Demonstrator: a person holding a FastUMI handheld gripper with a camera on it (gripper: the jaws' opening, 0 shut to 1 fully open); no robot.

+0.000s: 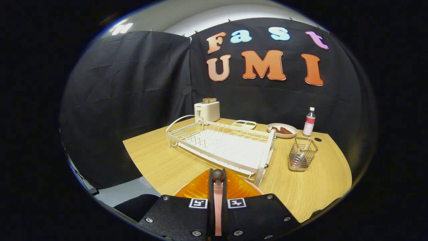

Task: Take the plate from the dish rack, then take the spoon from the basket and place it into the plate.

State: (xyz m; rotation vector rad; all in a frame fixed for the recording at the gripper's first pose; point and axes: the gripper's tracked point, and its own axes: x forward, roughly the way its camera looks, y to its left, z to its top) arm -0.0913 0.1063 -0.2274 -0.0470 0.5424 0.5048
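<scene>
Claw [217, 187] clamps spoon [218, 201] over plate [197, 189]; dish rack [222, 147] ahead.

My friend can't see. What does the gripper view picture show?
The gripper is shut on a spoon over an orange plate on a wooden table. Beyond stand a white dish rack and a wire basket.

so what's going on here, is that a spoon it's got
Yes. The hand-held gripper has its jaws shut on a pink spoon, held over an orange plate that sits on the wooden table just in front of the white dish rack. The rack holds no dishes, and the wire basket stands to its right. The spoon is not yet released onto the plate.
</scene>
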